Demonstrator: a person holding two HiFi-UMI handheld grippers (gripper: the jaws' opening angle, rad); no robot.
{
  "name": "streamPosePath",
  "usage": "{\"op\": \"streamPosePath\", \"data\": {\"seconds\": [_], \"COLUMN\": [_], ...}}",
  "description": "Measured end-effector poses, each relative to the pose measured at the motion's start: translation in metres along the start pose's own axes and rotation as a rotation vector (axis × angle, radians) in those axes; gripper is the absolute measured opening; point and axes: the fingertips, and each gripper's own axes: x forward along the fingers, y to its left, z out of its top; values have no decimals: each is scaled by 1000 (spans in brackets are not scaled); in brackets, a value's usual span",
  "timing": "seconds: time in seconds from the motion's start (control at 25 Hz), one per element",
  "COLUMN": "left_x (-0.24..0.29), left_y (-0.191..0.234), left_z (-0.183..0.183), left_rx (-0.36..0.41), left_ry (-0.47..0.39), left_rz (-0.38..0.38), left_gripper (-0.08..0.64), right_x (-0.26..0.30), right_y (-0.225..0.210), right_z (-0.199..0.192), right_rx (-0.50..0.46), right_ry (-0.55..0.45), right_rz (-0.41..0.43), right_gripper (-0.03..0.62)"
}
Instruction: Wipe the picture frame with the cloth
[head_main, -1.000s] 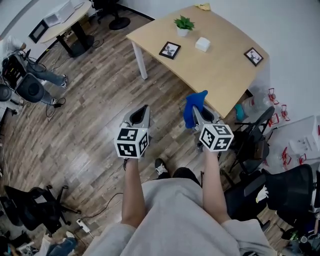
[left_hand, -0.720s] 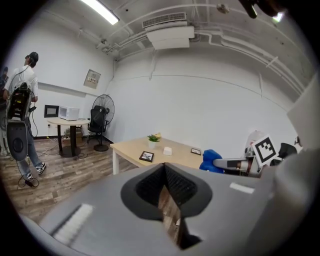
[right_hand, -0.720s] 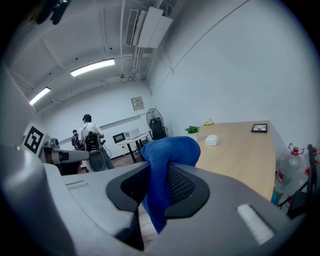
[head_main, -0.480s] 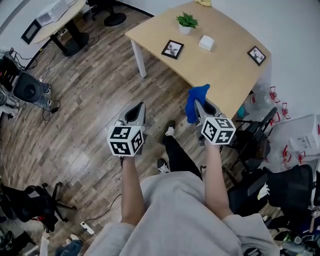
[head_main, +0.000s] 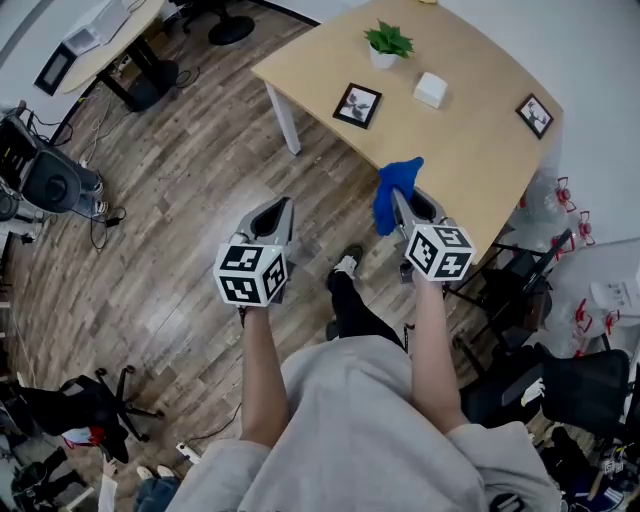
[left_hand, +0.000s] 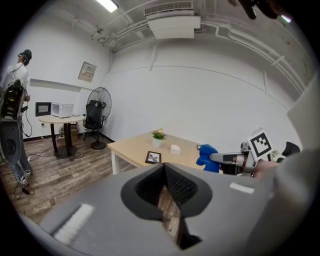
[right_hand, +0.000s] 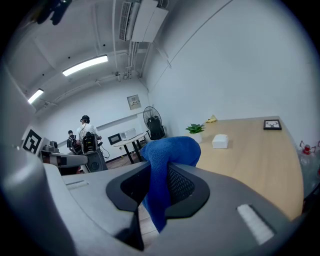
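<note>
Blue against pale wood in the head view: shows the cloth (head_main: 393, 190) clamped in the right gripper (head_main: 400, 197), overlapping the near edge of the table (head_main: 470, 160) as seen from above. Holds the left gripper (head_main: 274, 208) beside it over the plank floor (head_main: 170, 260), clear of the table. Finds one picture frame (head_main: 357, 104) near the table's left end and a second frame (head_main: 535, 115) at the far right, with a potted plant (head_main: 388, 42) and a white box (head_main: 431, 89) between them — all well apart from the cloth. In the left gripper view, shows the jaws pressed together at their tips with nothing between them, pointing toward the table. In the right gripper view, shows the jaws clenched on the cloth — bunched above them, hanging down through the gap; places the second frame far off on the tabletop, untouched.
</note>
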Motion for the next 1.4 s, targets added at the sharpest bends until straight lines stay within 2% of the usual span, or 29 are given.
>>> {"op": "streamPosePath", "data": {"seconds": [0.28,0.68,0.92,1.4], "left_x": [61,158,210,277], "left_y": [25,40,31,33], "left_z": [30,67,69,68], "left_rx": [40,164,231,266], "left_ry": [55,163,234,322], "left_rz": [-39,-101,-149,-240], "left_gripper": [51,51,51,51], "right_x": [67,151,168,177], "right_y": [-23,-66,-99,-149], "right_z": [22,76,91,89], "right_rx": [39,102,109,175], "right_ry": [15,-44,-51,-50], "right_rz": [-10,-19,-47,-159], "right_gripper": [80,80,80,80]}}
